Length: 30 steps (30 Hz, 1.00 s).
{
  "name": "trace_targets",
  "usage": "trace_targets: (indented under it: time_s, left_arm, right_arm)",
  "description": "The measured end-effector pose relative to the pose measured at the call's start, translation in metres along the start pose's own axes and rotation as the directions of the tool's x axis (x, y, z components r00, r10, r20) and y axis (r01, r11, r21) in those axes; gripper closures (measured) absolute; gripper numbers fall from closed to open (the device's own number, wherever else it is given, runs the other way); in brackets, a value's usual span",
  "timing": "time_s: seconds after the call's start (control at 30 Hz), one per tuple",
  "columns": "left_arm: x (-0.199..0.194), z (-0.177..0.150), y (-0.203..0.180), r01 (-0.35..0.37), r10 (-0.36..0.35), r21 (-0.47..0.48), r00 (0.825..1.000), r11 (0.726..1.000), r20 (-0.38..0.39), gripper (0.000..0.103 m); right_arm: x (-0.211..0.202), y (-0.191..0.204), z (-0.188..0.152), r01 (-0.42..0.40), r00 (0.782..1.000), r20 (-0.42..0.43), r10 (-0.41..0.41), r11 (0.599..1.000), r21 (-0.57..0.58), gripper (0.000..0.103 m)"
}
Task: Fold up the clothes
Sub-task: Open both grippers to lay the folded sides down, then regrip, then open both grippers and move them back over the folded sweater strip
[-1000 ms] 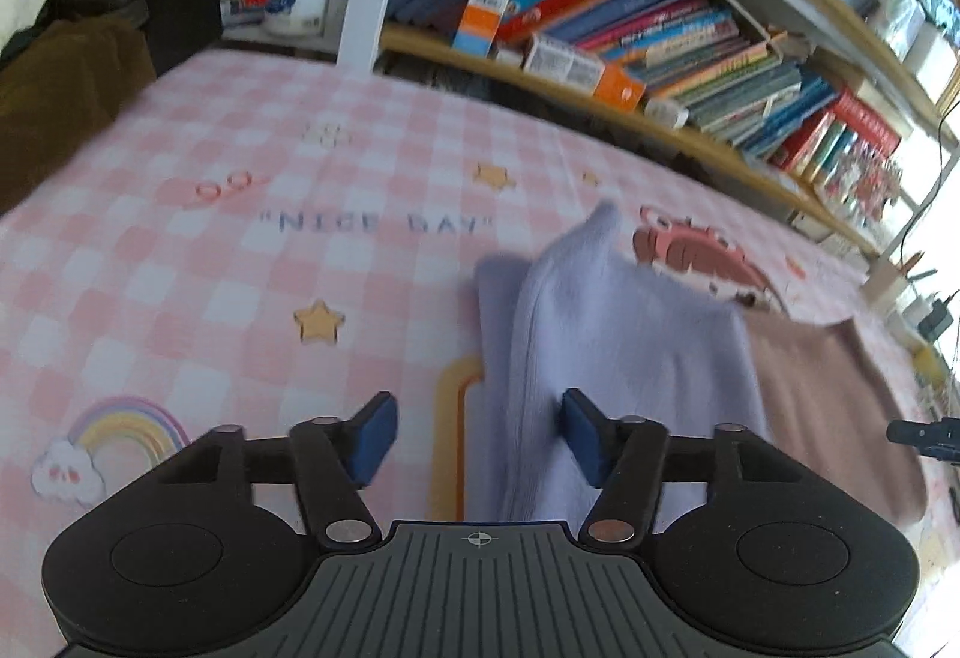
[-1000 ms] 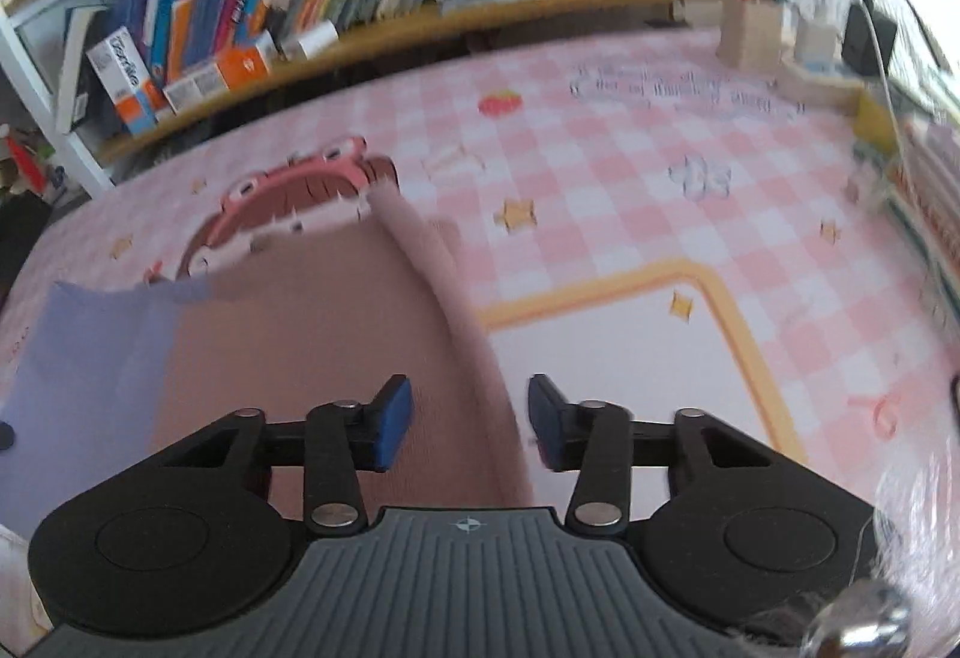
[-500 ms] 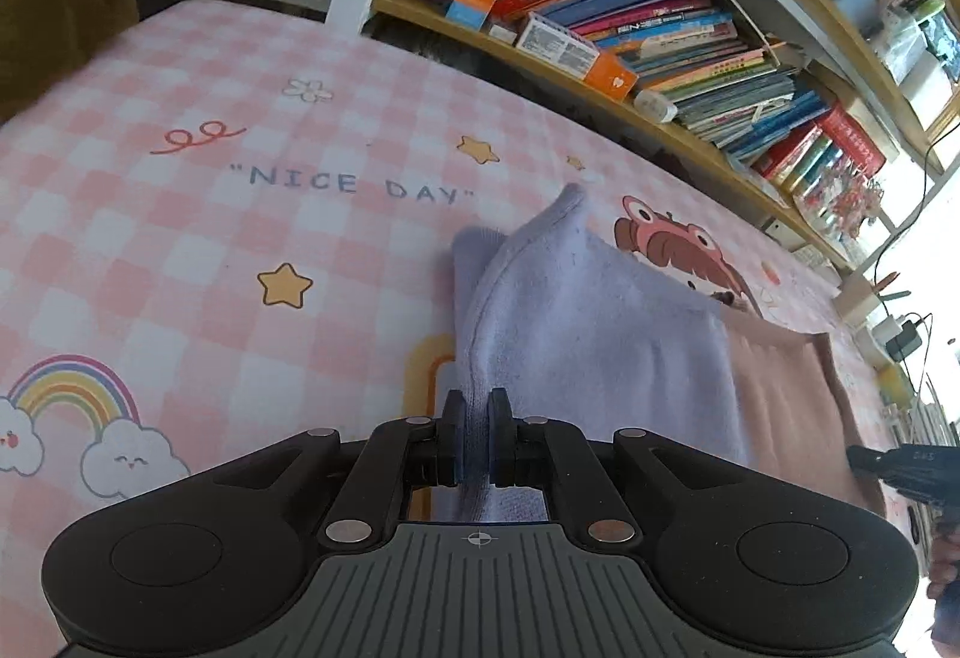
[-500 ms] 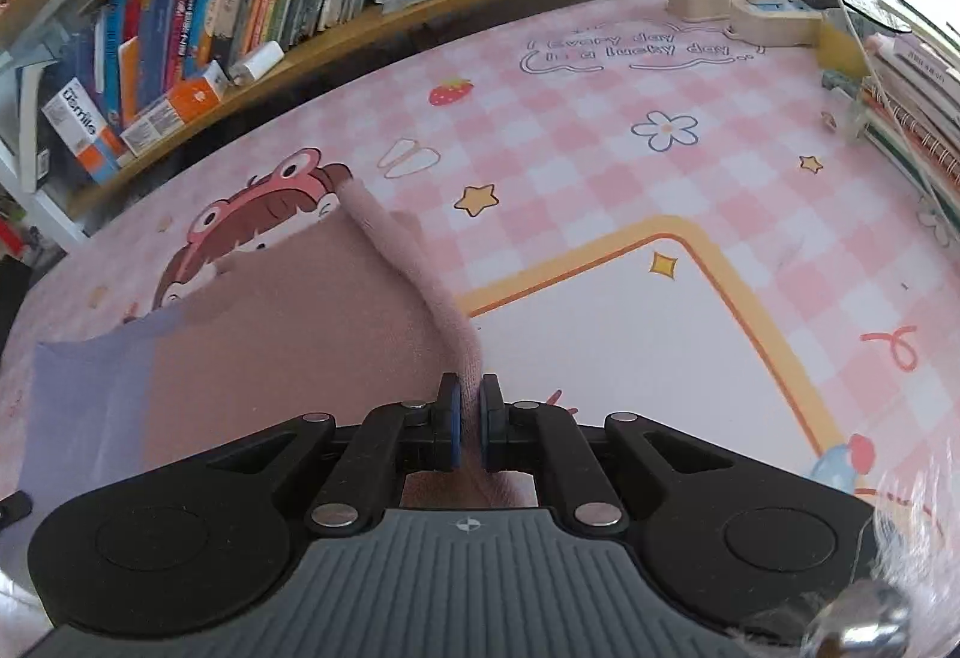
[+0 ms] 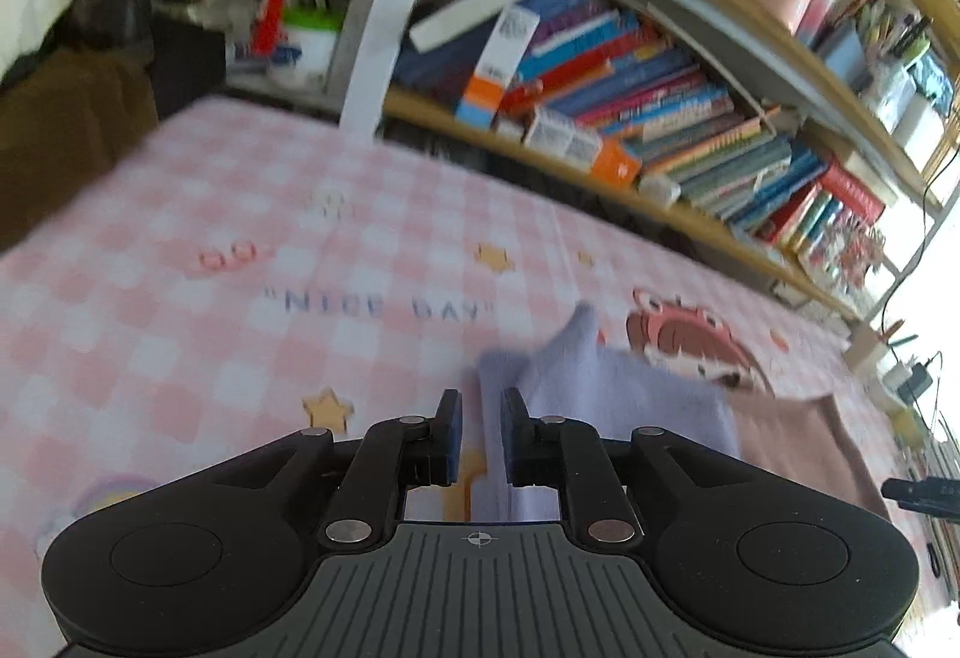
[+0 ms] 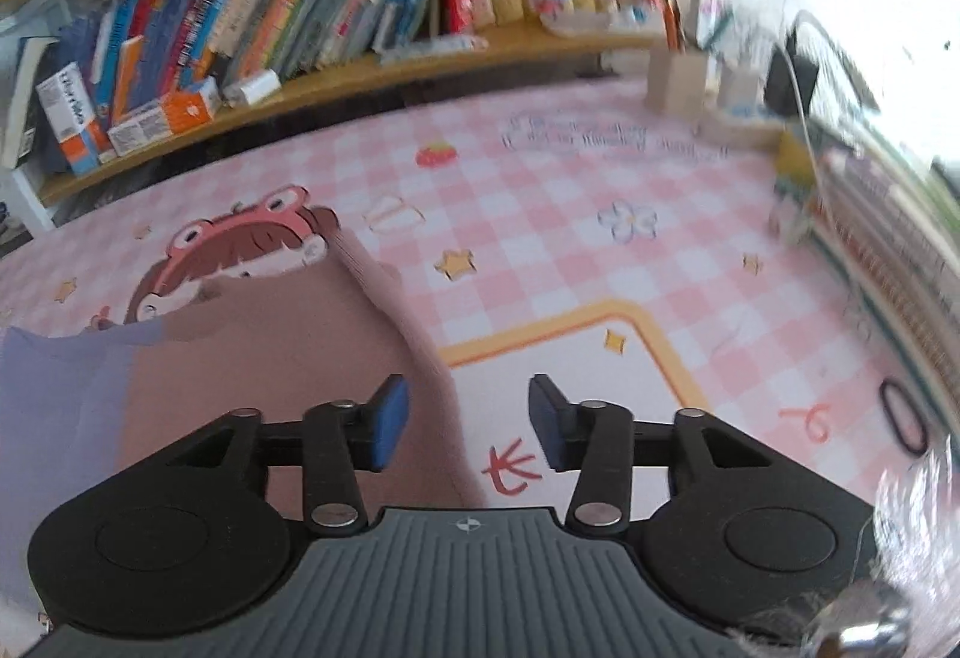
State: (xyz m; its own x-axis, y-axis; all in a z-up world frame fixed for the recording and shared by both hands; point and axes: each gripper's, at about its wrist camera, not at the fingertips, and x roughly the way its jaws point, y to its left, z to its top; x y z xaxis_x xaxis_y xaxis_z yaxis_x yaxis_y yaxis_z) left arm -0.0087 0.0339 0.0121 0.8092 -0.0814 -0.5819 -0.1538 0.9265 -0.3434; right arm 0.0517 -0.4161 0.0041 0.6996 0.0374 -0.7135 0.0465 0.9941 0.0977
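- The garment [image 5: 630,406], lavender at one end and brown at the other, is lying flat on the pink checked counter [image 5: 180,250], just beside the cartoon face print [image 6: 240,250].
- The left gripper [image 5: 478,433] is hovering over the lavender edge, fingers [image 5: 449,436] parted by a narrow gap and gripping nothing.
- The right gripper [image 6: 468,427] is hanging over the brown edge [image 6: 420,358], fingers spread wide, holding nothing.
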Motion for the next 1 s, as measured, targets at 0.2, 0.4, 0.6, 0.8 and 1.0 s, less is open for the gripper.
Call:
trace_targets:
  time_s: [0.2, 0.4, 0.6, 0.8, 1.0]
  left_arm:
    - [0.005, -0.004, -0.018, 0.016, -0.016, 0.021, 1.0, 1.0, -0.012, 0.07]
    - [-0.001, -0.01, -0.031, -0.005, 0.005, 0.037, 1.0, 0.999, -0.005, 0.05]
    - [-0.015, -0.013, -0.042, -0.053, 0.053, 0.019, 0.998, 0.998, 0.024, 0.047]
    - [-0.029, -0.024, -0.063, -0.095, 0.095, 0.006, 0.994, 0.995, 0.049, 0.037]
    - [-0.043, -0.041, -0.087, -0.124, 0.123, 0.006, 0.991, 0.992, 0.047, 0.03]
  right_arm:
    - [-0.014, 0.021, -0.001, -0.035, 0.999, 0.032, 0.036, 0.998, -0.056, 0.04]
    - [-0.017, 0.03, -0.005, -0.064, 0.997, 0.031, 0.067, 0.993, -0.095, 0.031]
    - [-0.016, 0.025, -0.005, -0.112, 0.993, 0.02, 0.115, 0.988, -0.104, 0.031]
    - [-0.021, 0.013, -0.004, -0.158, 0.987, 0.018, 0.162, 0.978, -0.133, 0.026]
    - [-0.03, -0.004, -0.01, -0.198, 0.979, 0.015, 0.203, 0.968, -0.157, 0.025]
